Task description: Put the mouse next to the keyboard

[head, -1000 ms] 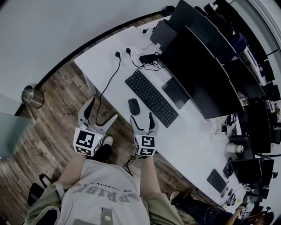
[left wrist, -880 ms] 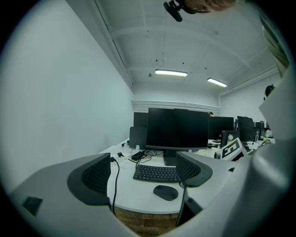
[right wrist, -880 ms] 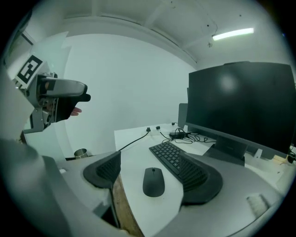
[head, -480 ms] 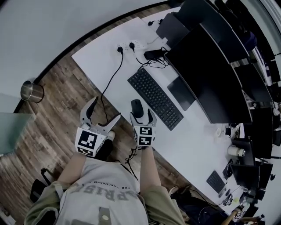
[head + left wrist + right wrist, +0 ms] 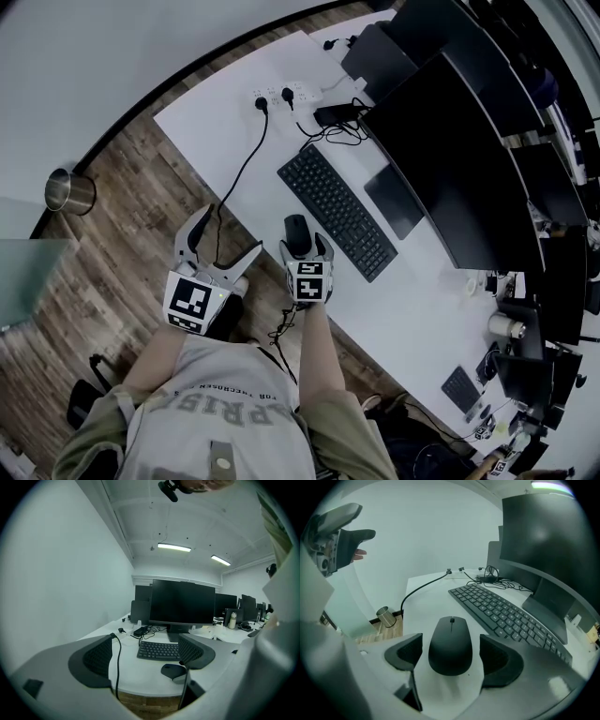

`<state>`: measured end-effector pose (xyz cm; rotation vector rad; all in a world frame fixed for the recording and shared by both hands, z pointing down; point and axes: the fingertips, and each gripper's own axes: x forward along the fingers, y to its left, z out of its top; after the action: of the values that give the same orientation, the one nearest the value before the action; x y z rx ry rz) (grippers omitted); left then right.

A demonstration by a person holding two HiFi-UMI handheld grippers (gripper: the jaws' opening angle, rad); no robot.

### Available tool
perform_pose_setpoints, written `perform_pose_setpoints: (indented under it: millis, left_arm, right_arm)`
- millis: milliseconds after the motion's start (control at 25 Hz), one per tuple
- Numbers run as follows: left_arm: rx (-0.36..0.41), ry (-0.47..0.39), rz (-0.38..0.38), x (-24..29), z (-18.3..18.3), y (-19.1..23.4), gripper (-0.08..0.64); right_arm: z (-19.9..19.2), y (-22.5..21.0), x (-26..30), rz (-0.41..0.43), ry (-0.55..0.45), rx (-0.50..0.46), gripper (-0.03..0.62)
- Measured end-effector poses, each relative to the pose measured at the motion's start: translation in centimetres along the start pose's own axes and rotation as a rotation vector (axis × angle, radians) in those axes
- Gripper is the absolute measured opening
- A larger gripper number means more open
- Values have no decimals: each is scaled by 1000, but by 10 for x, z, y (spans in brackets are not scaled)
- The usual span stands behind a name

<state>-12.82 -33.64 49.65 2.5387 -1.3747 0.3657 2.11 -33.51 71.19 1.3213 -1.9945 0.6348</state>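
A black mouse [image 5: 451,645] lies on the white desk [image 5: 234,112], a little to the near left of the black keyboard [image 5: 337,212]. My right gripper [image 5: 306,251] is open and straddles the mouse [image 5: 297,233], a jaw on each side with a small gap to both. In the right gripper view the keyboard [image 5: 506,616] runs off to the right. My left gripper [image 5: 217,248] hangs open beyond the desk's near edge, over the wooden floor, holding nothing. The left gripper view shows the mouse [image 5: 174,670] and the keyboard [image 5: 159,650] ahead.
A large dark monitor [image 5: 450,169] stands behind the keyboard. A black cable [image 5: 239,178] runs from a power strip [image 5: 281,96] across the desk and over its near edge. A metal bin [image 5: 69,190] stands on the floor at the left. More desks with monitors lie to the right.
My right gripper has moved forward over the desk until its jaws came round the mouse. The left gripper has shifted only slightly.
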Motion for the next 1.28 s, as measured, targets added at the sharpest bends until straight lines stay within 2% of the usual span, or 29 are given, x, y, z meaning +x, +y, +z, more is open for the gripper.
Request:
perform_pose_setpoints:
  millis: [320,400,440,680,1000,1280]
  left_arm:
    - [2,7,3,1,-1,2,423]
    - [4,9,4,1,-1,2,423]
    - [6,9,5,1,-2,2,423]
    - [14,15,1,2,-3,-4,423]
    - [43,21,-16,-1,-4,-20,423]
    - [54,22,-37,-2,-4,-44,423]
  right_arm:
    - [-11,0,7,23,67,20,365]
    - [-13,-1,7,22,72,21,303]
    - [-13,-1,7,24,71,22,295]
    - [-16,-1,10,33,85,16,290]
    - [-11,-8,-7,11,23,52,290]
    - [-17,-34,-38,-43,-30,93,290]
